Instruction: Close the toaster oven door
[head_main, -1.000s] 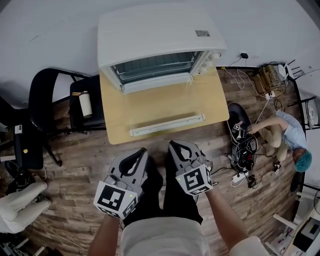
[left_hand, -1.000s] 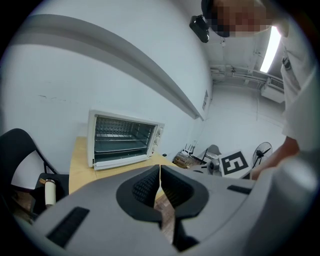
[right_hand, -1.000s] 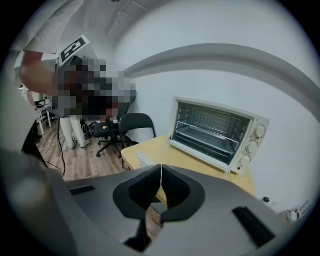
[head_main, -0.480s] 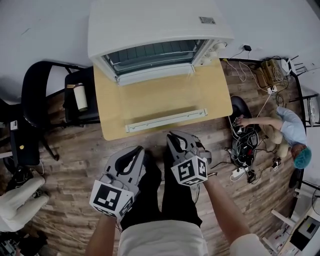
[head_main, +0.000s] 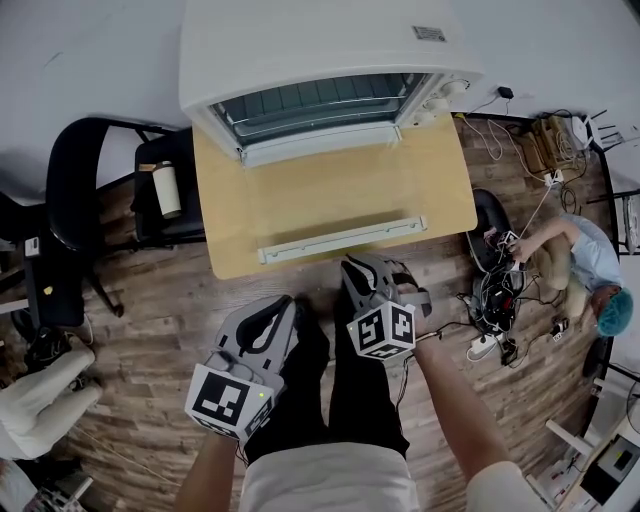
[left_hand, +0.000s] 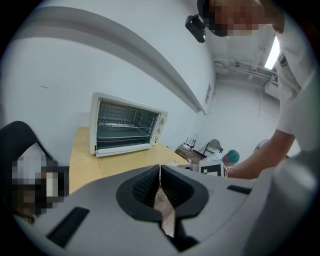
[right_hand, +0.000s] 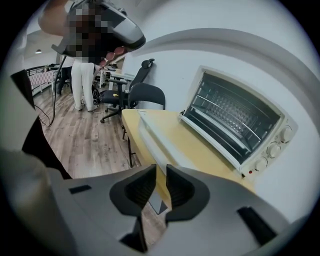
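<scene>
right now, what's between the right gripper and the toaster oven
Head view: a long white bar, likely the door's handle, lies across the tan tabletop between the right gripper and the toaster oven. Its jaws are opening, nothing between them.

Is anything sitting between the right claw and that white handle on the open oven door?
Nothing visible. The right claw, its jaws opening and empty, hangs just short of the table edge, and the door handle lies straight ahead with only air between. The door's swing up to the toaster oven looks clear too.
</scene>
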